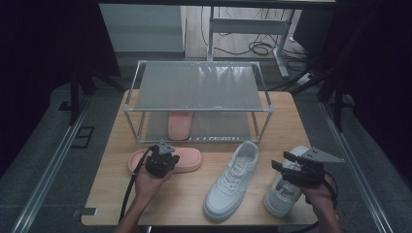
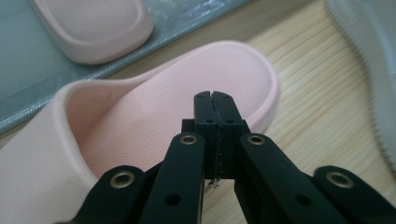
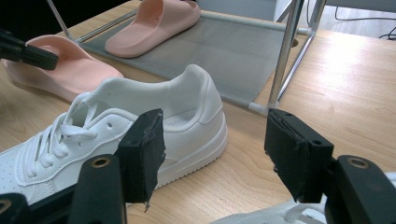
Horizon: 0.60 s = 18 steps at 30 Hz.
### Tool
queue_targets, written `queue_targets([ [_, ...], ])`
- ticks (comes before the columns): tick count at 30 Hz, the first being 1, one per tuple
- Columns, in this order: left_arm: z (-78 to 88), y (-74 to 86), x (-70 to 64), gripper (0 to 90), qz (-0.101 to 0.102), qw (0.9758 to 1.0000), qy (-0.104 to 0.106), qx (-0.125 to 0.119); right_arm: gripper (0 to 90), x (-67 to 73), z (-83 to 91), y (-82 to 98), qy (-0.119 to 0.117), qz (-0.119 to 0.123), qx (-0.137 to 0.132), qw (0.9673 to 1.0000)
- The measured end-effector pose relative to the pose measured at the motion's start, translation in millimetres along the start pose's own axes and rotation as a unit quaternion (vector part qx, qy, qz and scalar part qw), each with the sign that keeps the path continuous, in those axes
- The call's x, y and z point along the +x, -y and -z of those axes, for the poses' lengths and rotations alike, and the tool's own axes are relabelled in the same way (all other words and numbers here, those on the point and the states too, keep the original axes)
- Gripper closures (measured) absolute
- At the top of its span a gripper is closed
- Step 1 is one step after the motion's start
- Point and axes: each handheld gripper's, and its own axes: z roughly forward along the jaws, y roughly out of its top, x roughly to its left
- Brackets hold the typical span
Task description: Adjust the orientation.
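Here, at the left of the high view, the left gripper (image 1: pixel 162 154) is hovering over the pink slipper (image 1: pixel 187 160) that is lying on the wooden table (image 1: pixel 116 194), in front of the shoe rack (image 1: pixel 131 109). In the left gripper view its two black jaws are pressing flat against each other with nothing between them, and their tips (image 2: pixel 215 100) are standing above the slipper's (image 2: pixel 154 116) dotted footbed, near its rounded end; whether they are touching the footbed I cannot tell. The person's left hand (image 1: pixel 145 184) is gripping the tool from below, and the cable is trailing down toward the table's near edge.

Behind it, a second pink slipper (image 1: pixel 180 124) is resting on the rack's lower shelf, and the left gripper view is showing its end (image 2: pixel 93 28) on the grey shelf cloth.

Moving rightward, a white sneaker (image 1: pixel 233 179) is lying on the table at a slant, laces up, just in front of the rack's right leg. The right gripper view is showing its heel (image 3: pixel 187 107) close ahead.

At the far right, the right gripper (image 1: pixel 284 162) is hanging above another white sneaker (image 1: pixel 279 194), its jaws standing wide apart and holding nothing. In the right gripper view the padded fingertips (image 3: pixel 142 154) are framing bare wood and the first sneaker's heel, clear of both.
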Motion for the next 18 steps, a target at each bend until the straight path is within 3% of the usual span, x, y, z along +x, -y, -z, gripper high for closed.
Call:
queue_targets([
  [8,-0.9,5.0,3.5,90.0,0.000,0.9997,-0.020,0.013,38.1,0.5,-1.9,0.4,-0.001,0.001,0.004,1.0000],
  [18,-0.9,14.2,4.9,90.0,0.012,0.9997,-0.018,0.015,38.1,-0.9,-1.6,0.9,-0.002,-0.002,0.002,1.0000],
])
